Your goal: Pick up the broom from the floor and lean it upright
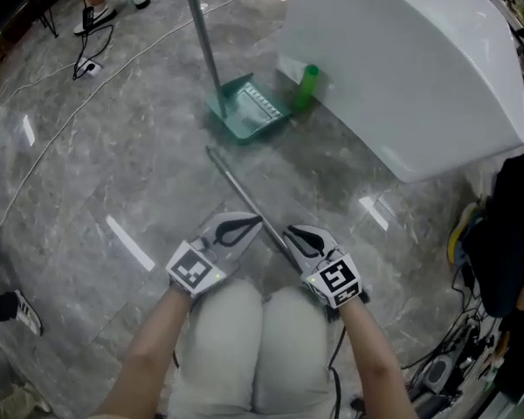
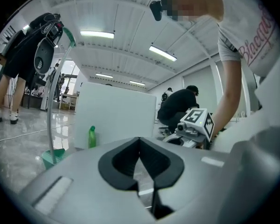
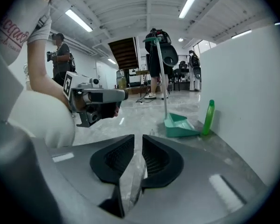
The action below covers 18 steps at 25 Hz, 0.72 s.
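The broom's thin grey handle lies slantwise on the marble floor and runs between my two grippers; its head is hidden under my knees. My left gripper is low over the floor just left of the handle, and its tips meet. My right gripper sits just right of the handle. A narrow gap shows between its dark pads, and nothing is pressed between them. Each gripper shows in the other's view: the right gripper's body and the left gripper's body.
A green dustpan with an upright pole stands beyond the handle's far end, a green bottle beside it against a large white block. Cables and people's feet lie at the far left. Bags and gear crowd the right edge.
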Tool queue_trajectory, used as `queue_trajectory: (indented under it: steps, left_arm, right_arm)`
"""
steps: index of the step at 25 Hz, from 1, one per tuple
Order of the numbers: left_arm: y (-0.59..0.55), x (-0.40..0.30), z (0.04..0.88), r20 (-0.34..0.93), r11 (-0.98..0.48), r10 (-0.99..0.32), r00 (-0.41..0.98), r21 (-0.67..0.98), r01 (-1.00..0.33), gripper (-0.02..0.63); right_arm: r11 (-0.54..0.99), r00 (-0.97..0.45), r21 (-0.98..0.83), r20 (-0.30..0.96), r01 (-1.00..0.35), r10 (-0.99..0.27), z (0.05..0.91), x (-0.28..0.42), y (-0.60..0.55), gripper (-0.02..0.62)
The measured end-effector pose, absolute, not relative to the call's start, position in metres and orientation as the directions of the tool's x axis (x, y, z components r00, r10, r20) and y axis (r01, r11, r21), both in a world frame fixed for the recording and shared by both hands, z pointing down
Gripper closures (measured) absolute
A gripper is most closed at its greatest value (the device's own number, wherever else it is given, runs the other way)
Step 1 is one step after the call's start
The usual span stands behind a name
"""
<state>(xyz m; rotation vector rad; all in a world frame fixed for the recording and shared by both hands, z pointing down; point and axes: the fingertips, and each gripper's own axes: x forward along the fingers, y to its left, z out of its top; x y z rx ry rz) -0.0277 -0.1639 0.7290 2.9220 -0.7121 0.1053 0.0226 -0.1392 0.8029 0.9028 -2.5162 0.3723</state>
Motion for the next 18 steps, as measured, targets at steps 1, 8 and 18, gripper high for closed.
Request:
queue_trajectory:
  steps: [1, 8, 18]
  left_arm:
    - [-0.167, -0.027, 0.742, 0.11, -0.88, -0.449, 0.887, 0.115, -0.46, 0.606]
    - [-0.19, -0.041, 0.817, 0.211, -0.841, -0.473, 0.856, 0.181, -0.51, 0.606]
    - [-0.191, -0.07, 0.817, 0.203, -0.814, -0.515, 0.833, 0.187, -0.55, 0.606]
  right_arm:
    - [0.744, -0.683, -0.123, 0.515, -0.657, -0.518, 0.824, 0.024, -0.143, 0.532]
    - [0.7, -0.501, -0.206, 0.829, -0.684, -0.246, 0.976, 0.015, -0.155, 0.382]
    - [0.817, -0.253, -0.082, 0.964, -0.571, -0.08, 1.042, 0.01, -0.139, 0.391]
